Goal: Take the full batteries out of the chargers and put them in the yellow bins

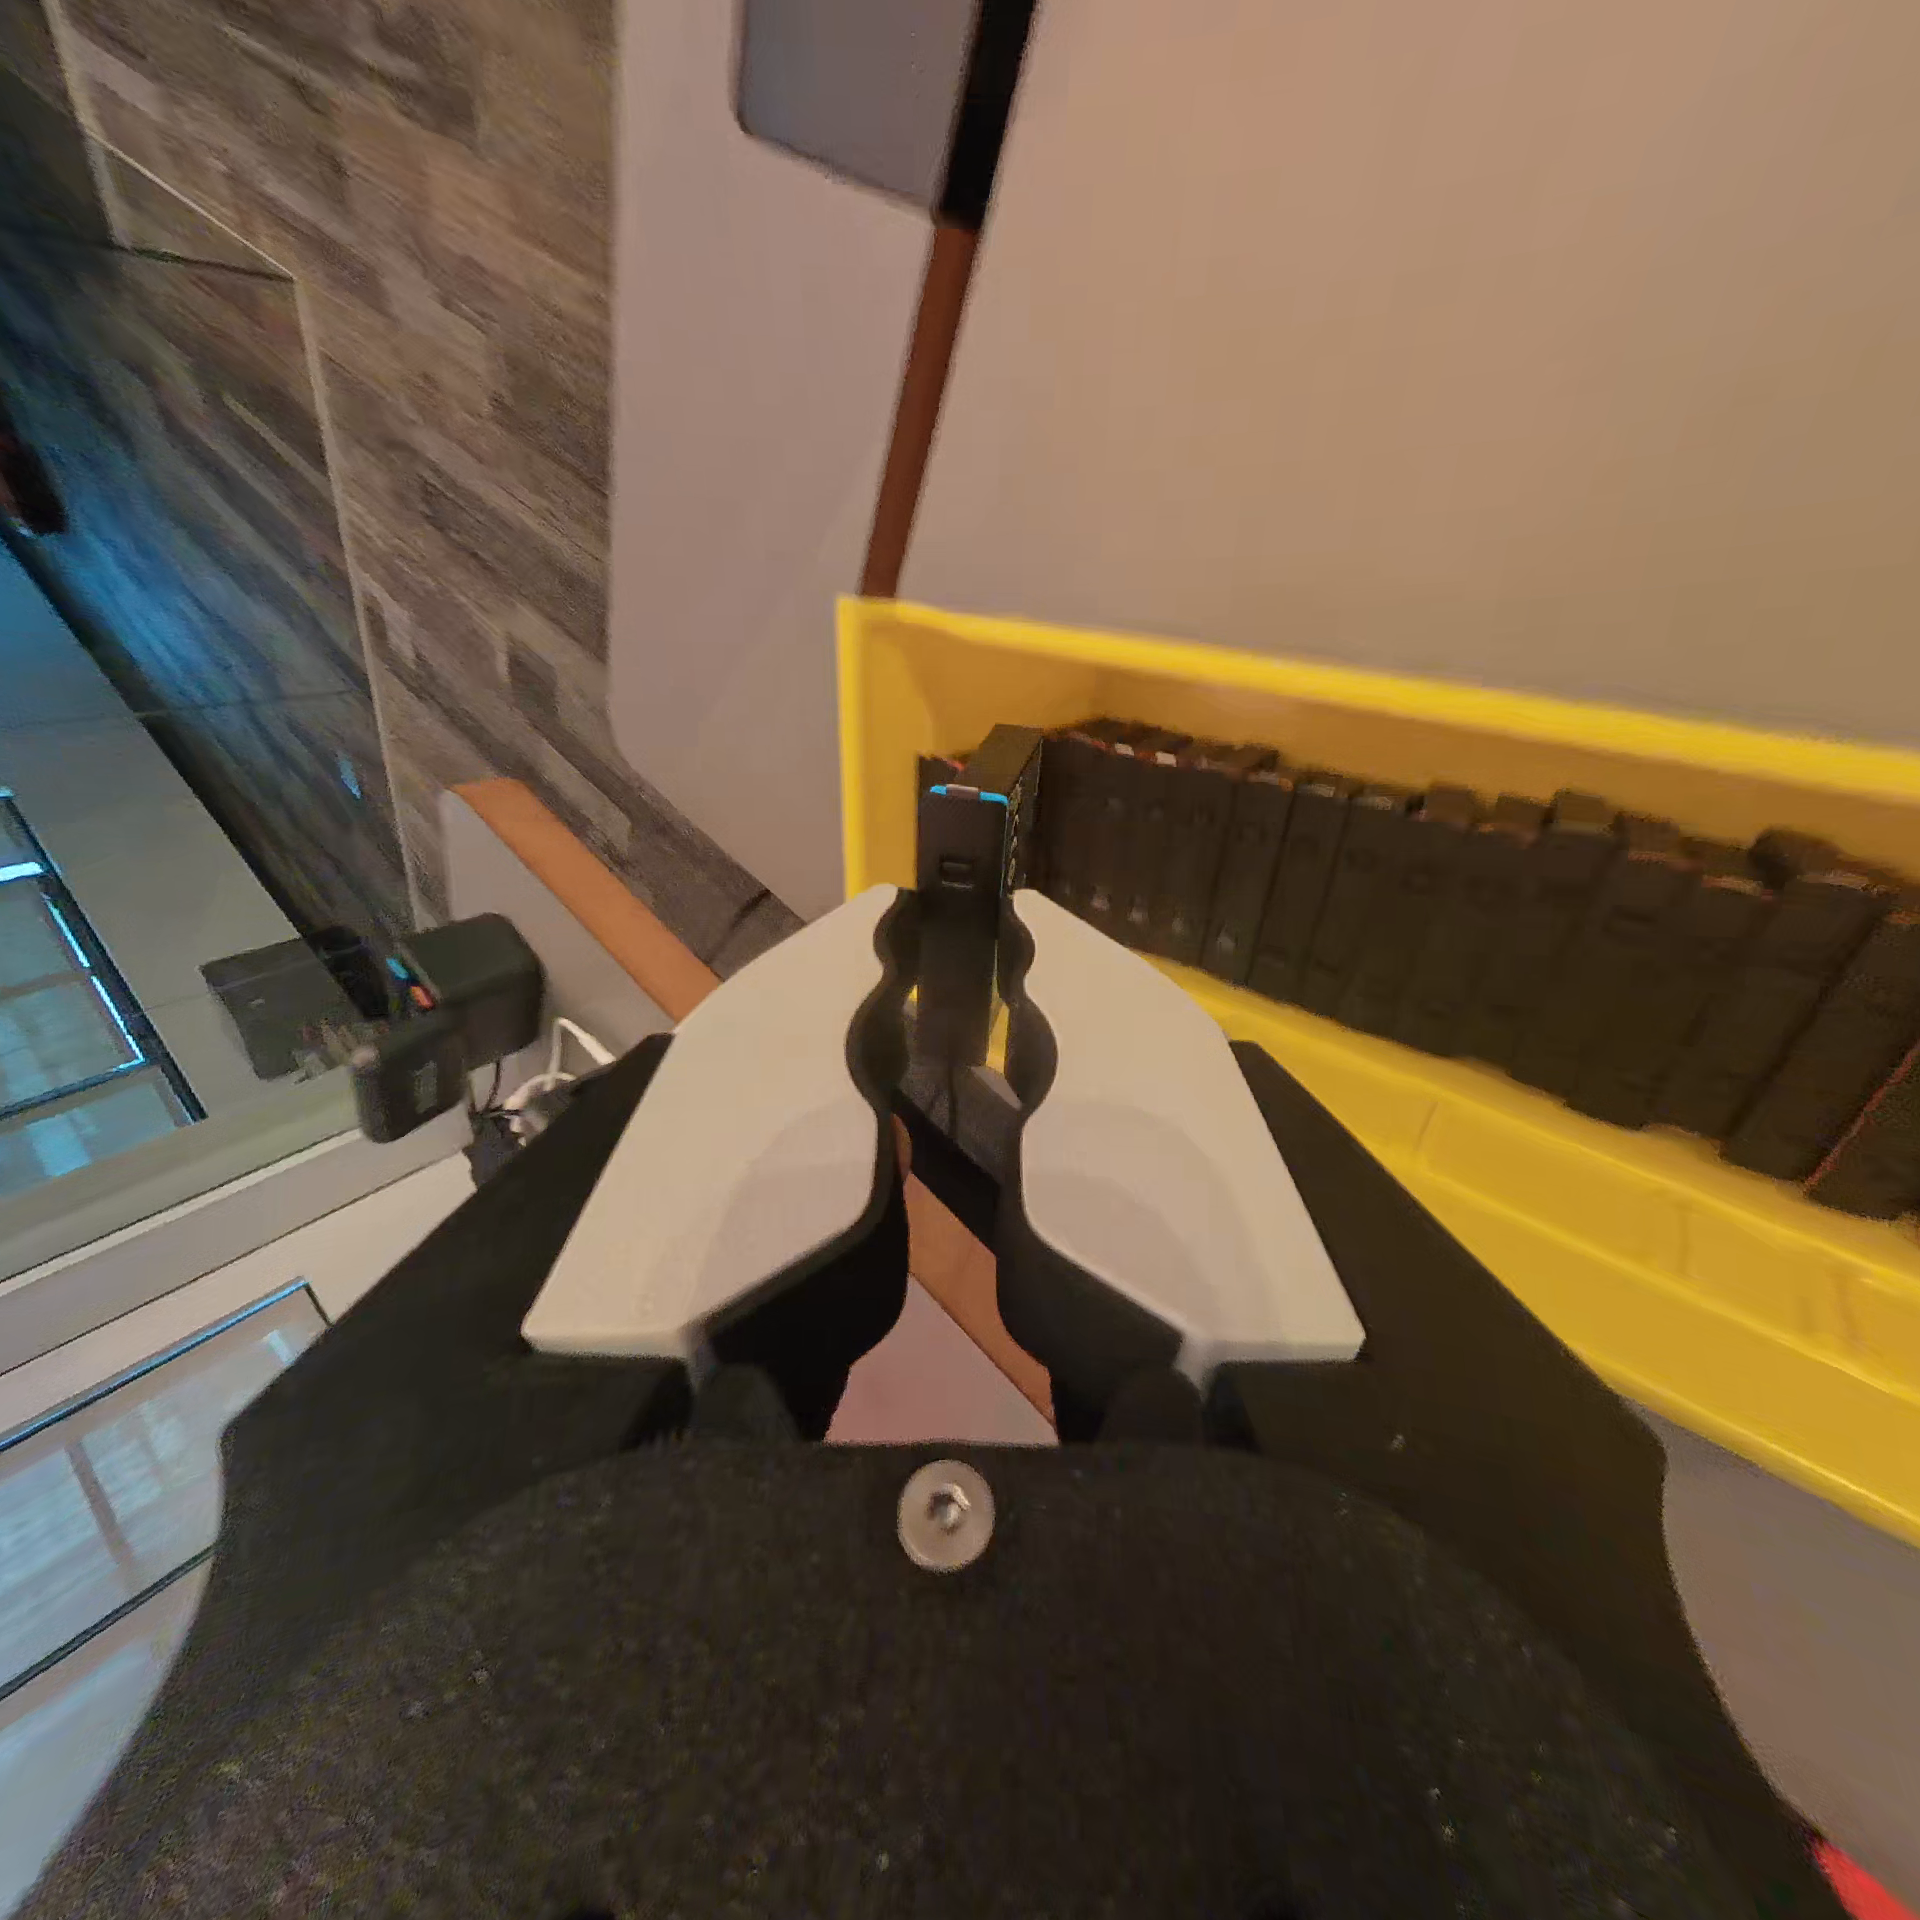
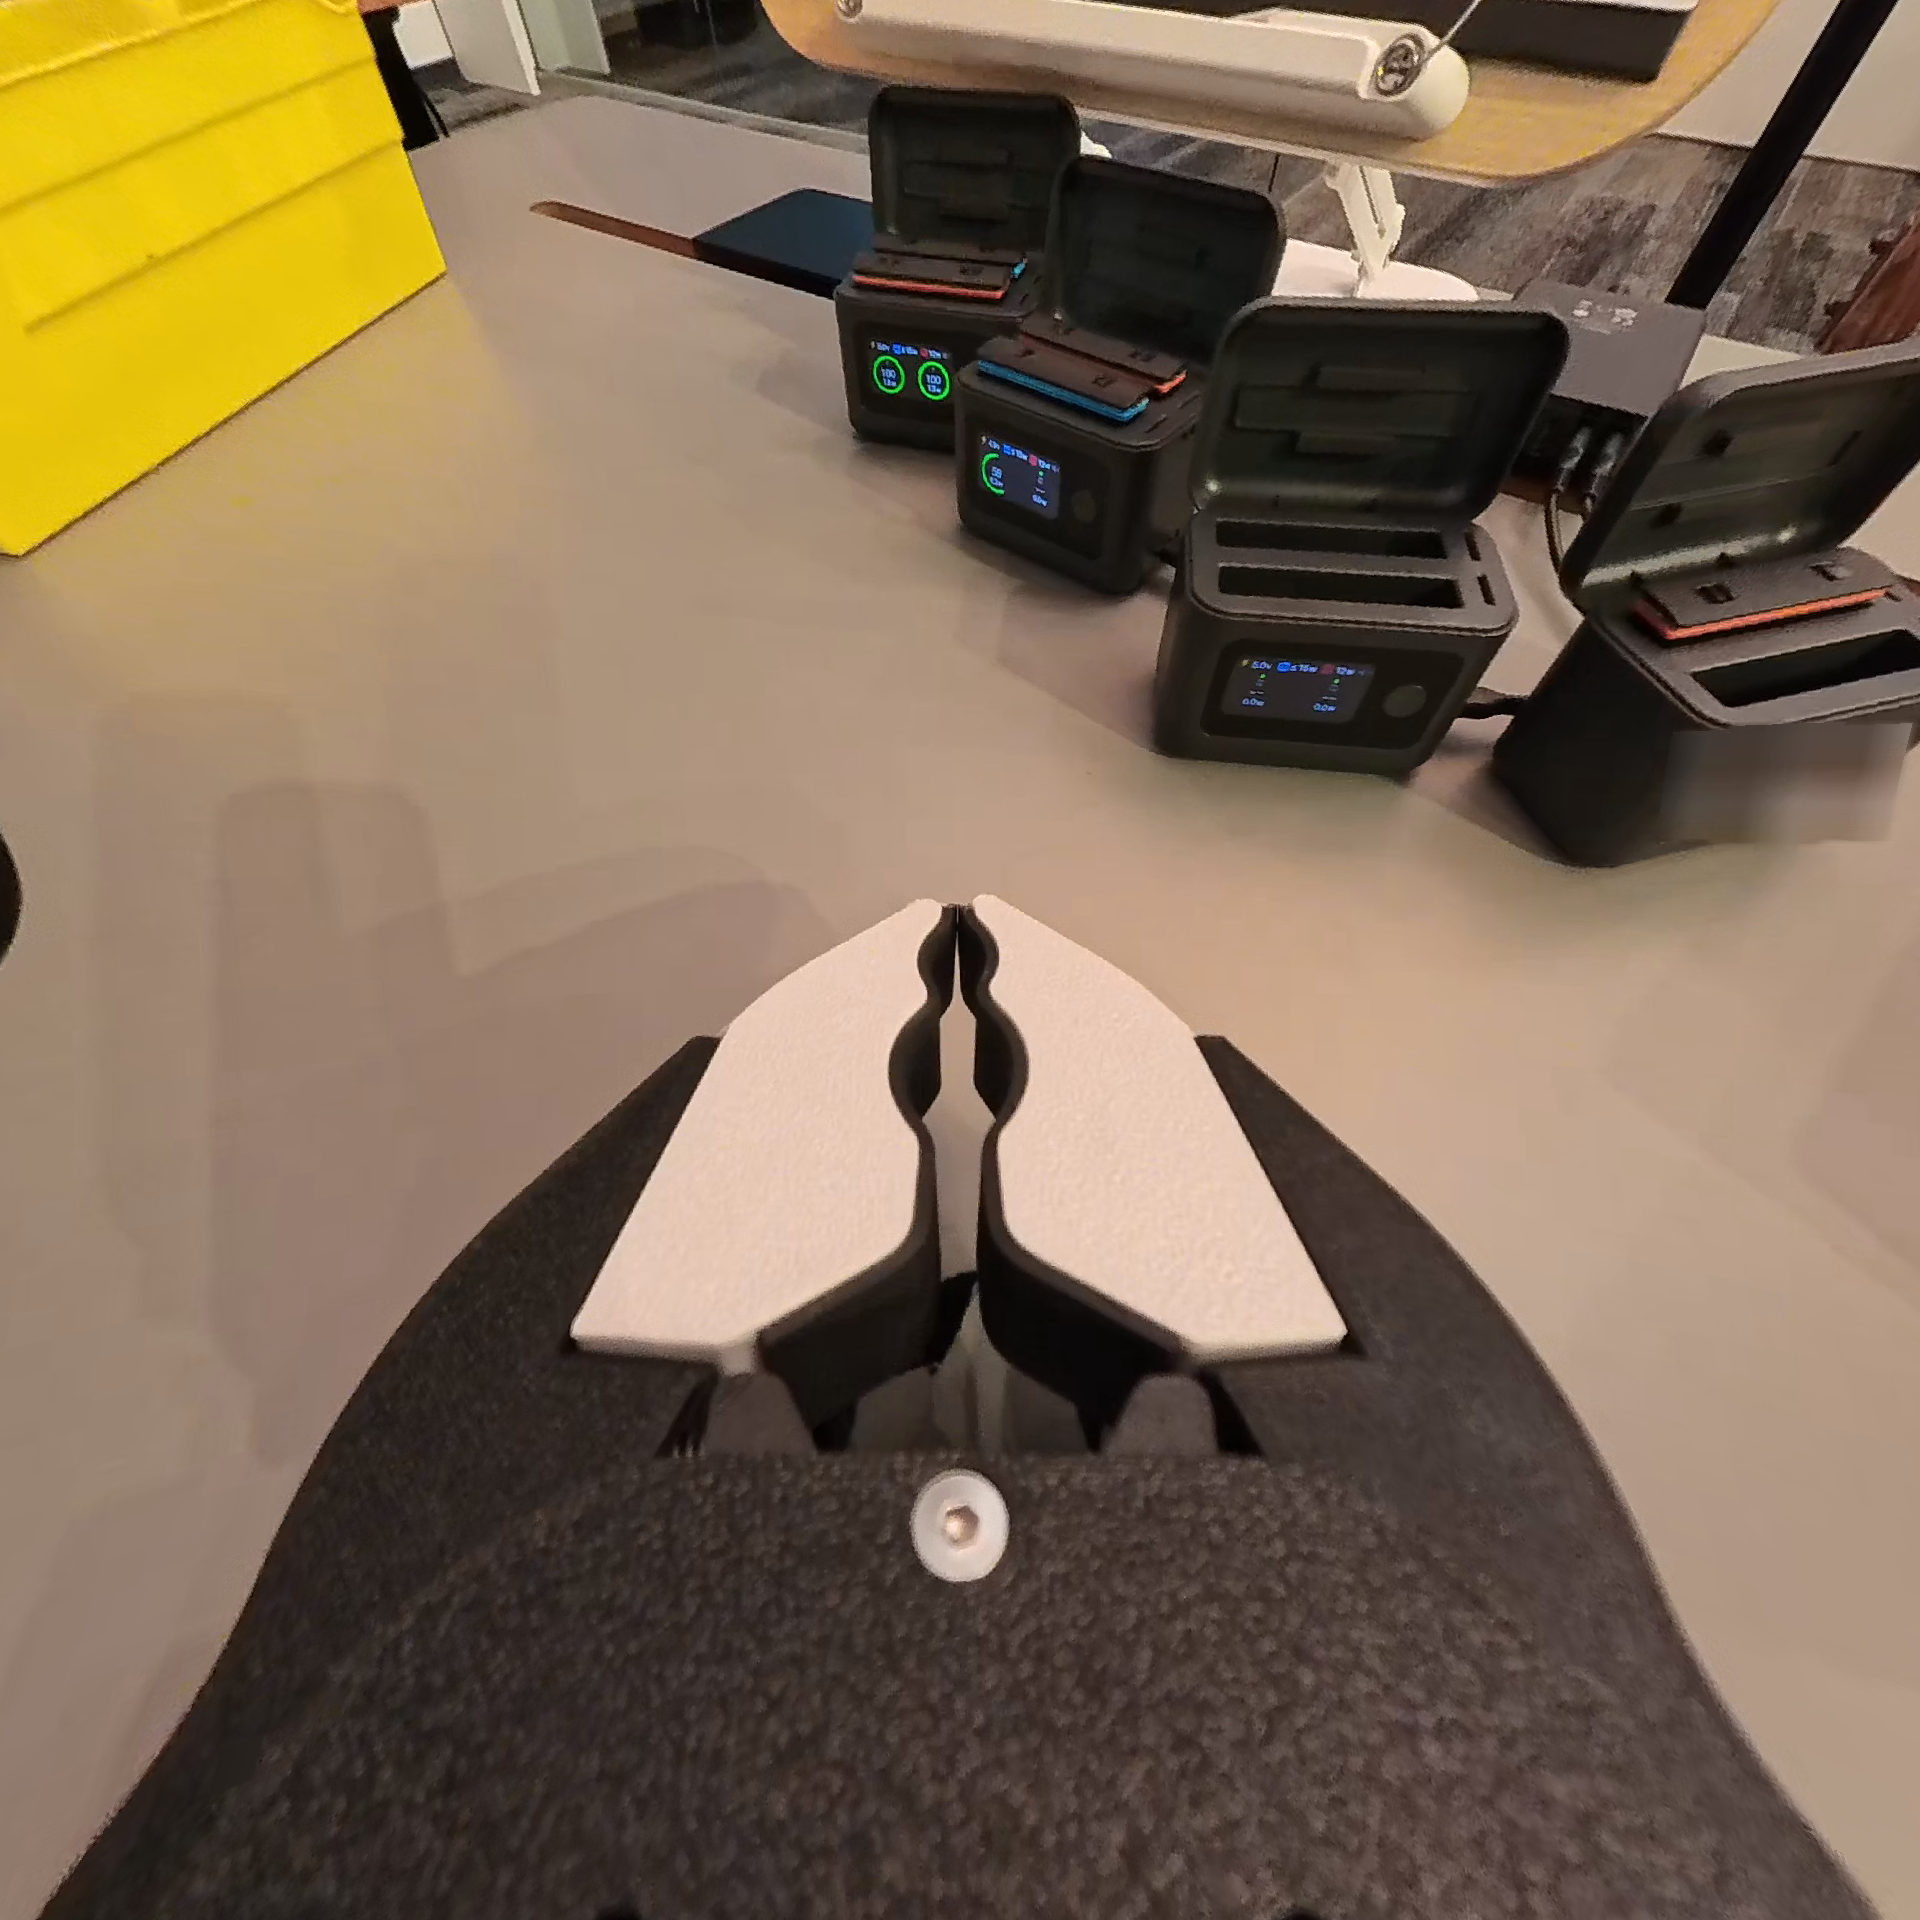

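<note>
In the left wrist view my left gripper [image 1: 958, 914] is shut on a black battery [image 1: 961, 868] with a blue end. It holds the battery at the left end of a yellow bin [image 1: 1538, 1278], beside a row of several black batteries [image 1: 1455, 935] standing in it. In the right wrist view my right gripper [image 2: 961, 914] is shut and empty above the grey table [image 2: 520, 727]. Several black chargers stand open ahead: the far one [image 2: 914, 353] and the second [image 2: 1070, 468] hold batteries, the third [image 2: 1330, 644] has empty slots, the rightmost [image 2: 1725, 686] holds one orange-edged battery.
A yellow bin [image 2: 177, 260] stands at the far left in the right wrist view. A white lamp base [image 2: 1371, 249], a dark phone [image 2: 779, 239] and cables lie behind the chargers. A black charger [image 1: 405, 1018] shows at the table edge in the left wrist view.
</note>
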### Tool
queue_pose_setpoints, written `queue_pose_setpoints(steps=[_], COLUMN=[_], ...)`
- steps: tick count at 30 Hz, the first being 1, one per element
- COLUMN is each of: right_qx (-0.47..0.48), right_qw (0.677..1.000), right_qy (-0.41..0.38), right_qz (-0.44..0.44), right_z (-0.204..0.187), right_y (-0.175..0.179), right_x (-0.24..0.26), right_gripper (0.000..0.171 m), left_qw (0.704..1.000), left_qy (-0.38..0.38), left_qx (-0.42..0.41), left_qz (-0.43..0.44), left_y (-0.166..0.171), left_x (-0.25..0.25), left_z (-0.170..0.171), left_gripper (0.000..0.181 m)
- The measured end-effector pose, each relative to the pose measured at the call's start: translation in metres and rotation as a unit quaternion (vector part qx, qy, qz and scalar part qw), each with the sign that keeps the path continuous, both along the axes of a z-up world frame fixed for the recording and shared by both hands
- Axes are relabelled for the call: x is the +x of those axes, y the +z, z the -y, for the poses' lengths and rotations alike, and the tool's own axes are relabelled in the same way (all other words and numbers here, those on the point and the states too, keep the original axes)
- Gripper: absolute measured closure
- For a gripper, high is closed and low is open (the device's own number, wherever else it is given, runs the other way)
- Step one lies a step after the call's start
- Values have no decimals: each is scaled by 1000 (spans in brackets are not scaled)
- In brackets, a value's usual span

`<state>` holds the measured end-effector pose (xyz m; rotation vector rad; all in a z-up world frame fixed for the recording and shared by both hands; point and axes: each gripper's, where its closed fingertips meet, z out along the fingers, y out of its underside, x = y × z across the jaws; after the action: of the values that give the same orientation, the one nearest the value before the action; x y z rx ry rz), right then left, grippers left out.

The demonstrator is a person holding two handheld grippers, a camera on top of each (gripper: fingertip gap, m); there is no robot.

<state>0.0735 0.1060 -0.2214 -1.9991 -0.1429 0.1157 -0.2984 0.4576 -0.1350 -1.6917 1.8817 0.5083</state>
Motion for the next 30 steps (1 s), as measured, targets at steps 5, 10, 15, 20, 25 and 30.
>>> queue_pose_setpoints(steps=[5, 10, 15, 20, 25, 30], right_qx=[8, 22, 37, 46, 54, 93], right_qw=[1000, 1000, 999, 998, 997, 995], right_qy=[-1, -9, -22, -44, -49, 11], right_qz=[4, 7, 12, 17, 17, 43], right_z=[1, 2, 3, 2, 2, 3], right_y=[5, 12, 19, 24, 26, 41], right_x=[0, 4, 10, 21, 25, 11], right_gripper=[171, 171, 171, 171, 171, 168], left_qw=[997, 989, 978, 968, 950, 917], left_qy=[-30, -67, -104, -125, -163, -212], left_qx=[22, 20, 5, -28, -70, -150], left_qz=[64, 127, 182, 218, 259, 303], left_y=[43, 62, 66, 56, 48, 18], left_x=[42, 103, 161, 207, 250, 281], left_z=[28, 71, 113, 148, 187, 246], left_gripper=[166, 167, 166, 167, 167, 166])
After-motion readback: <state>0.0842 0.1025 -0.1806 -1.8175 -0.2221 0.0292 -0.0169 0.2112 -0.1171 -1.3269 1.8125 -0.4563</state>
